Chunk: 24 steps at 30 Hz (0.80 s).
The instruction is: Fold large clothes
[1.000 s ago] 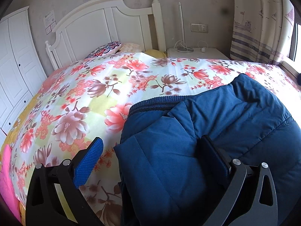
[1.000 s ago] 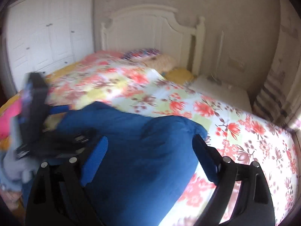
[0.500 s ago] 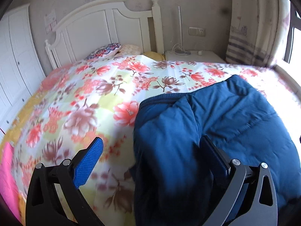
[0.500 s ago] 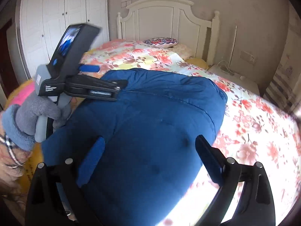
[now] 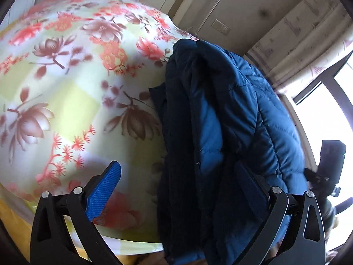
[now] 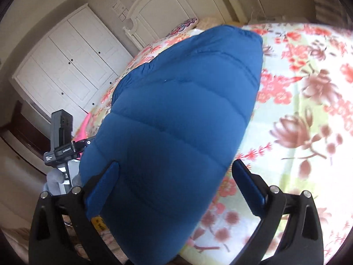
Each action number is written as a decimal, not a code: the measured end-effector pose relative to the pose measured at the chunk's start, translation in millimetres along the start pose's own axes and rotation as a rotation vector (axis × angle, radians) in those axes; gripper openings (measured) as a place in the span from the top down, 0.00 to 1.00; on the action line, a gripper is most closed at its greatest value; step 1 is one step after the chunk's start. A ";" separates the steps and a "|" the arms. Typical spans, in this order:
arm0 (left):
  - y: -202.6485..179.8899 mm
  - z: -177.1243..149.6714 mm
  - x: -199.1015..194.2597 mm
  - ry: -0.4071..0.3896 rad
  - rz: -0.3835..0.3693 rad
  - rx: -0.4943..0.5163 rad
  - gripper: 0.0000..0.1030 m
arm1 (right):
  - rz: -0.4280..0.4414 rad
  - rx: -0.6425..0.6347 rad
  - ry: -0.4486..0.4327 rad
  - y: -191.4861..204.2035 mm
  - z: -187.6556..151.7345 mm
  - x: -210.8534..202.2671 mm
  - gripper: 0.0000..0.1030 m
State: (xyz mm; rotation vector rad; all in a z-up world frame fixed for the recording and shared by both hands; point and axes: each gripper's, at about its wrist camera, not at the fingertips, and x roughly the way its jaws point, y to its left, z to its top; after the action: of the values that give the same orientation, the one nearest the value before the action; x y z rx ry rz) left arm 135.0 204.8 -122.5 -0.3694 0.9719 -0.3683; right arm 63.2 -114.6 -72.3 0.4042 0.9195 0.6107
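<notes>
On the bed point(image 5: 66, 92), jacket point(image 6: 176, 121) runs lengthwise, near to far, between both grippers: left gripper point(image 5: 176, 190) and right gripper point(image 6: 174, 183) gape wide, gripping nothing.

You see a bed with a flowery cover point(image 5: 72, 92) under your tongs. Past them stands a white headboard point(image 6: 167, 6), with a colourful pillow point(image 6: 187, 24) lying near it. A white wardrobe point(image 6: 72, 66) stands off to the left. A curtain point(image 5: 304, 35) hangs beside a bright window point(image 5: 331, 114) on the right.
</notes>
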 end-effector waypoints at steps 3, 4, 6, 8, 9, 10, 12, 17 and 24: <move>-0.5 7.7 2.9 0.016 -0.048 -0.010 0.05 | -0.001 0.002 0.017 2.9 2.4 0.6 0.02; 1.4 10.2 6.3 0.027 -0.085 -0.032 0.05 | 0.000 0.009 0.023 4.2 2.5 0.9 0.02; 0.9 10.2 16.4 0.051 -0.110 -0.050 0.04 | -0.004 0.009 0.022 5.0 4.0 4.6 0.02; -9.0 10.4 32.4 0.044 -0.066 0.020 0.04 | -0.012 0.015 0.019 7.3 4.2 9.1 0.02; -13.7 8.1 33.8 0.024 -0.047 0.060 0.04 | -0.014 0.017 0.017 8.5 4.3 10.8 0.02; -16.6 7.6 36.2 0.015 -0.035 0.079 0.04 | -0.016 0.011 0.018 7.2 4.0 12.7 0.02; -18.1 9.1 37.3 0.023 -0.029 0.070 0.07 | -0.028 -0.034 0.002 11.1 2.0 11.9 0.03; -57.7 9.3 23.7 -0.062 0.016 0.180 0.57 | -0.109 -0.145 -0.129 25.6 -2.8 2.3 0.37; -113.2 61.7 37.2 -0.127 -0.094 0.213 0.73 | -0.273 -0.260 -0.296 24.1 38.2 -40.0 0.49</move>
State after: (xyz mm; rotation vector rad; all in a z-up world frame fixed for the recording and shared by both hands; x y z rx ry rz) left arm 190.9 96.8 -65.8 -0.2416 0.7840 -0.5225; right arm 69.1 -124.6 -13.1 0.1259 0.5884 0.3992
